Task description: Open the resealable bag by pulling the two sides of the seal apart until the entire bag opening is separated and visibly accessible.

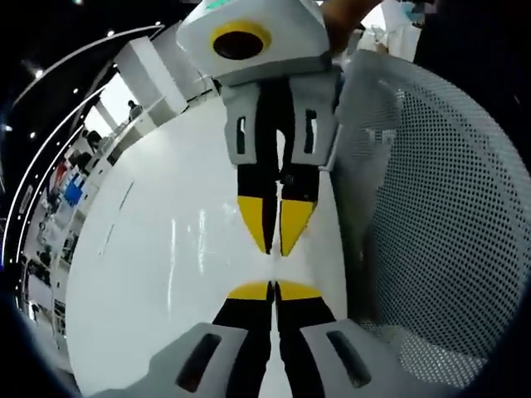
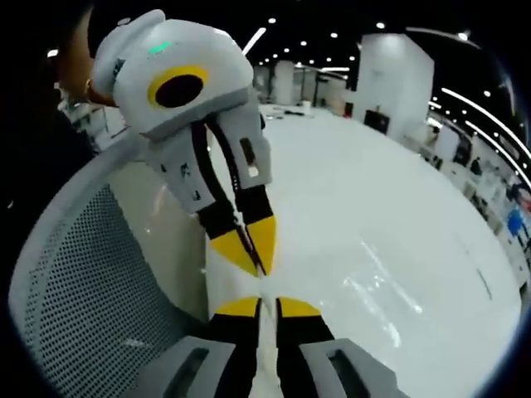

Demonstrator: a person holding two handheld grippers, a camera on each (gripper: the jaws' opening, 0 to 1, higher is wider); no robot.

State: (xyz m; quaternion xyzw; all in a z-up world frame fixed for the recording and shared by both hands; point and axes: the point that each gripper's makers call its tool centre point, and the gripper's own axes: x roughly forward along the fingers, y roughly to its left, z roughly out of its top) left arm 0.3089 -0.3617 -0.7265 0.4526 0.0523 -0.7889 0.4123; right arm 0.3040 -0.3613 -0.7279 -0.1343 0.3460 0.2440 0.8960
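Facing each other tip to tip above the white table point(image 1: 166, 249), the left gripper point(image 1: 272, 290) and the right gripper point(image 1: 275, 240) almost meet. Both have their yellow jaws drawn together, with only a thin slit between each pair. I cannot make out the resealable bag, nor tell whether either gripper pinches any clear film. In the right gripper view, a pale sliver shows between that gripper's own jaws. A white mesh chair back point(image 1: 448, 207) stands just beside the two grippers.
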